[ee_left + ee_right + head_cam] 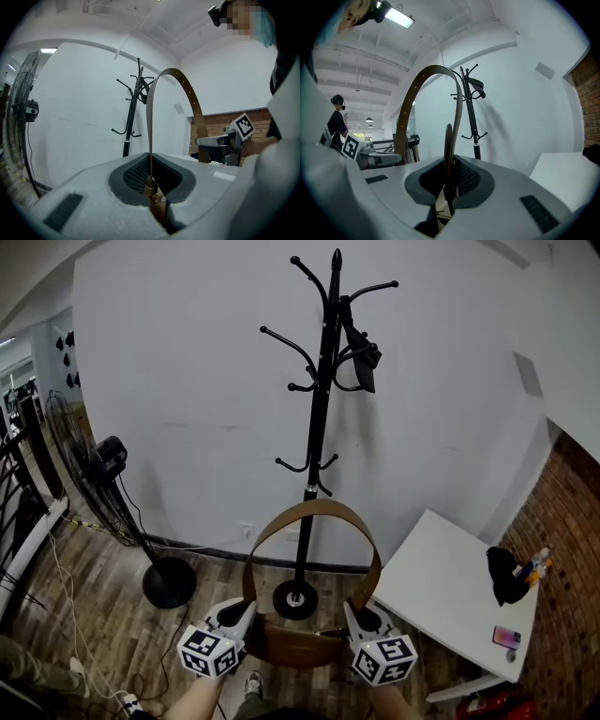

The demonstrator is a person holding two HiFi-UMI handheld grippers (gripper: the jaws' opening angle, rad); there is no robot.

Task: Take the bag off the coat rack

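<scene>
At six o'clock, low in the head view, I hold the brown bag [298, 641] between my two grippers, clear of the coat rack [320, 409]. The rack's round base stands on the floor just beyond the bag at twelve o'clock. My left gripper [246, 617] has its jaws pressed almost together on the bag's left end, where the strap [314, 509] joins. My right gripper [354, 617] has its jaws clamped on the right end, and the slim gap between them is filled by strap and bag edge. The strap arches up in a loop in front of the pole, below the lowest hooks. A dark item [362, 360] hangs on the upper hooks. A white worktop [441, 589] lies at three o'clock and a standing fan [105, 465] at nine.
</scene>
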